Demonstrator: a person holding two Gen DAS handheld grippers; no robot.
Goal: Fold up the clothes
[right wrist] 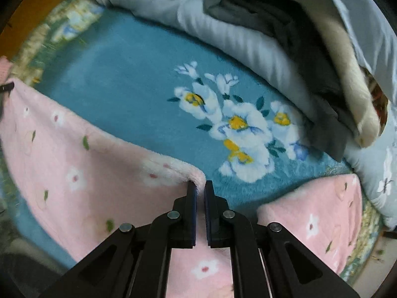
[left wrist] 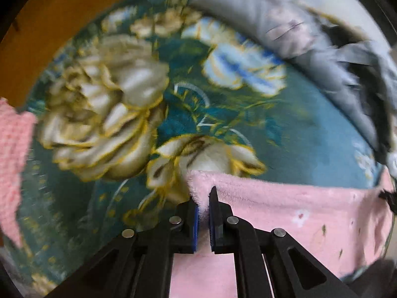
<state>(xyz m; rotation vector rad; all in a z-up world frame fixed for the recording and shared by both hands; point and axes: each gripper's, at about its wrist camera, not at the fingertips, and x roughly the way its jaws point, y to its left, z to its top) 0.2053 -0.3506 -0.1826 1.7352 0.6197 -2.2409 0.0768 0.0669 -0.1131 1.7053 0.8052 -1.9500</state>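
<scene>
A pink fleece garment point(left wrist: 297, 213) with small flower prints is stretched between both grippers above a teal floral blanket point(left wrist: 173, 114). My left gripper point(left wrist: 203, 198) is shut on the garment's left top corner. In the right wrist view the same pink garment point(right wrist: 74, 164) runs off to the left, and my right gripper point(right wrist: 200, 186) is shut on its right top corner. Another fold of pink fleece point(right wrist: 317, 213) lies at the lower right. The tip of the other gripper shows at the far left edge point(right wrist: 6, 88).
A heap of grey and pale blue clothes and bedding point(right wrist: 260, 37) lies along the far side of the blanket point(right wrist: 124, 87). The same heap point(left wrist: 310, 37) fills the upper right of the left wrist view. A pink knitted cloth point(left wrist: 12, 154) hangs at the left edge.
</scene>
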